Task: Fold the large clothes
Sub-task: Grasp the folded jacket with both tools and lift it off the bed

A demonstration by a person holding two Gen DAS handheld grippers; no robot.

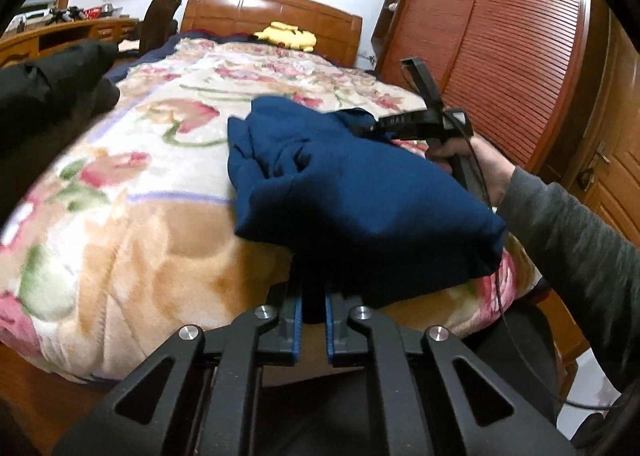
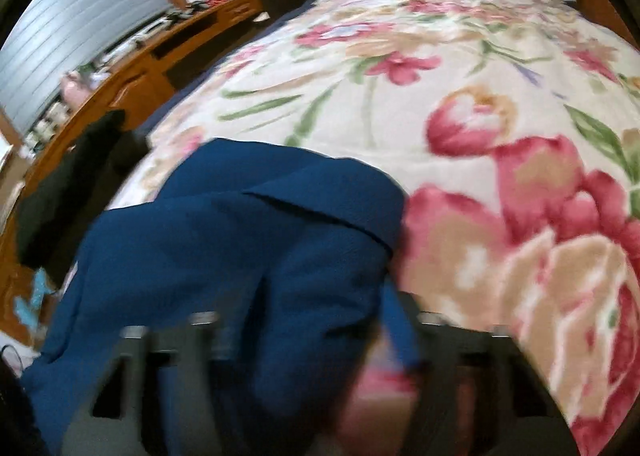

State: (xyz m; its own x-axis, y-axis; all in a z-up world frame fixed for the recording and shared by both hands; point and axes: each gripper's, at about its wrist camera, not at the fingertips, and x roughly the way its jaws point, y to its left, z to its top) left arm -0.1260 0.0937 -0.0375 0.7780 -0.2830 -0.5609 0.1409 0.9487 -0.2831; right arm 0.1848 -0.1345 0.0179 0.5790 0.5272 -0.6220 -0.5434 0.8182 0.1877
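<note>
- Left gripper (image 1: pixel 311 310) is pinching the near edge of the blue garment (image 1: pixel 352 183), its blue-padded jaws nearly together with dark cloth caught between them.
- Right gripper (image 1: pixel 370 128) is biting the far right part of the same bundle; how tightly its jaws are meeting is unclear, since its own view is blurring.
- Lying crumpled on the floral blanket (image 1: pixel 132 191) near the foot of the bed, the garment is looking soft, limp and fairly thick, so it is likely draping and sagging wherever unsupported.
- Taking hold at hems or corners seems best, keeping cloth taut between both grips.
- Collar, sleeves and hem are hiding inside the folds; the garment type is hard to make out.
</note>
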